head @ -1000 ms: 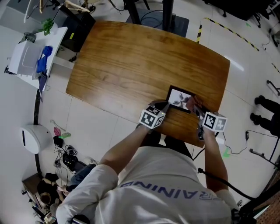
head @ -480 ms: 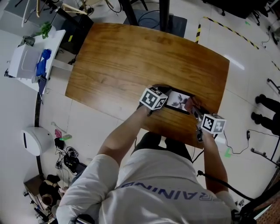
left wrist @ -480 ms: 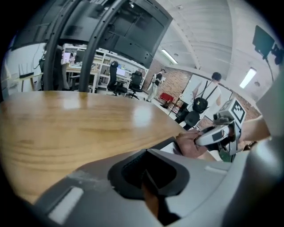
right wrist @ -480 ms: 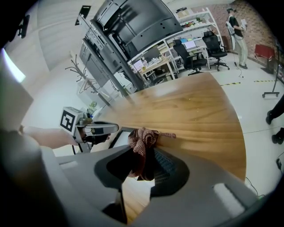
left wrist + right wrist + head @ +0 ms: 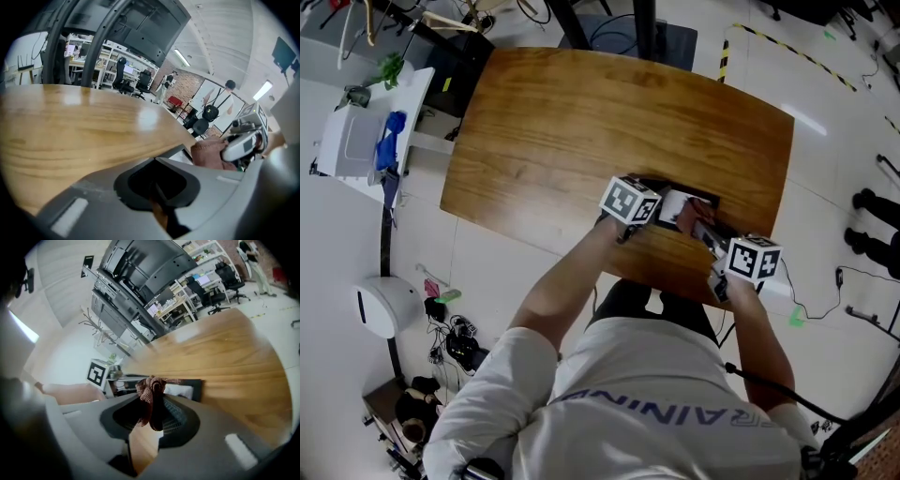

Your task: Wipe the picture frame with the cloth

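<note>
Wiping step, I'd say: right gripper (image 5: 151, 407) fingers pinch cloth (image 5: 149, 387) at picture frame (image 5: 185, 391), left gripper (image 5: 154, 183) fingers pressed together; next, drag across.

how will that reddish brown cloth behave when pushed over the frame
The reddish-brown cloth is probably floppy: it bunches and droops between the right gripper fingers. Its nubbly surface should drag rather than slip on the black picture frame.

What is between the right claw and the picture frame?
The cloth, clamped in the right claw and reaching the picture frame; the right gripper view shows it.
</note>
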Demonstrator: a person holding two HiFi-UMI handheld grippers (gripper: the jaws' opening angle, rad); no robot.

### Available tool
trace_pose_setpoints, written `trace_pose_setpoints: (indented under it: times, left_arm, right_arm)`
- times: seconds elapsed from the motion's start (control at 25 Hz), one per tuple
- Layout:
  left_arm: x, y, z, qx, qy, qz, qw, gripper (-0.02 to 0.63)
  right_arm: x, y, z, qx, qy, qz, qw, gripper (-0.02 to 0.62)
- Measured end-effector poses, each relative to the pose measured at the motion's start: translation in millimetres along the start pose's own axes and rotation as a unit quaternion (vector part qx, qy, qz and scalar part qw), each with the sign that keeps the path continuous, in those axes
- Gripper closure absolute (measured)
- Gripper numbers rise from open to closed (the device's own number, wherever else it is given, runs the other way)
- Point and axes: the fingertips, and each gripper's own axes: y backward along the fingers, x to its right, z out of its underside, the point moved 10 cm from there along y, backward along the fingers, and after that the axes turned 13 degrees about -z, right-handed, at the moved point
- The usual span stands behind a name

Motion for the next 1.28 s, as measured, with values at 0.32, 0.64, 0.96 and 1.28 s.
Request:
trace_pose_setpoints:
  times: [0.32,0.64,0.96,1.28]
  left_arm:
    - [-2,0,-1,-0.003,0.014,0.011,0.9998,0.601]
    - [-2,-1,0,-0.002,0.014,0.018,0.9997,0.603]
    - [3,-3,2,-0.001,0.000,0.013,0.9999,0.603]
    - [6,-4,1,0.002,-0.002,0.004,1.0000,0.603]
  right_arm:
    - [-16,-81,26,-0.080,-0.028,-0.060,0.995,0.486]
    - [-4,-73,26,-0.074,-0.056,-0.043,0.995,0.486]
    - [19,-34,22,-0.025,-0.105,-0.041,0.993,0.486]
    - [34,-27,7,-0.034,-0.101,-0.047,0.993,0.486]
